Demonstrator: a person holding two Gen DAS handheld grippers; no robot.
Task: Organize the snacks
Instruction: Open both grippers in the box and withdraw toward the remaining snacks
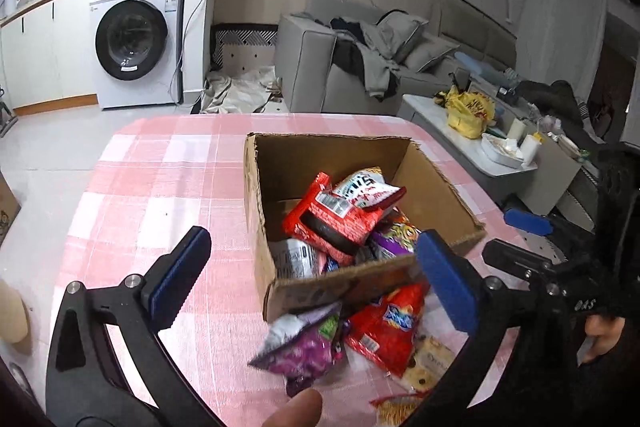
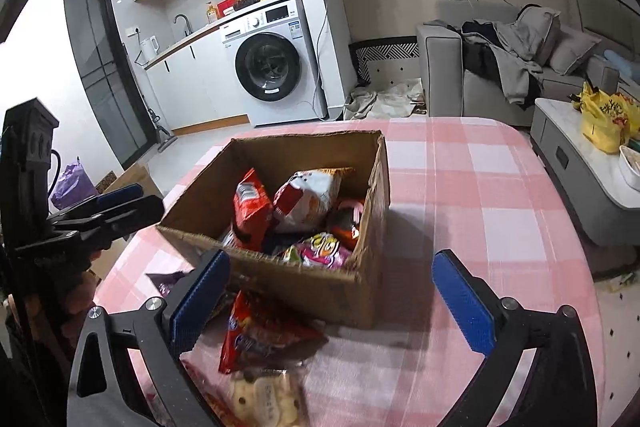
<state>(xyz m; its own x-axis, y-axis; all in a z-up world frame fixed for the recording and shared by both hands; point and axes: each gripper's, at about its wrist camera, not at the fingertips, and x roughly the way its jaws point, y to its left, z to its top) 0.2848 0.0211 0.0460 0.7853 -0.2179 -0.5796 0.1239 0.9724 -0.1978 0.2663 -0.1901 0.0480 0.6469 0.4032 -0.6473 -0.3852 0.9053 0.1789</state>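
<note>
An open cardboard box [image 1: 436,187] [image 2: 304,291] stands on the pink checked table and holds several snack packets, a red one [image 1: 340,223] [image 2: 250,211] on top. More packets lie on the table in front of it: a purple one [image 1: 304,347], a red one [image 1: 388,327] [image 2: 260,335] and a pale cookie packet [image 1: 428,367] [image 2: 264,399]. My left gripper [image 1: 312,279] is open and empty, hovering over the box's near wall and the loose packets. My right gripper [image 2: 332,303] is open and empty, hovering above the loose red packet beside the box.
The pink checked tablecloth [image 1: 160,179] [image 2: 480,187] covers the table. A grey sofa [image 1: 360,67] and a low white table with a yellow bag [image 1: 468,111] stand behind on the right. A washing machine [image 1: 136,39] stands at the back left.
</note>
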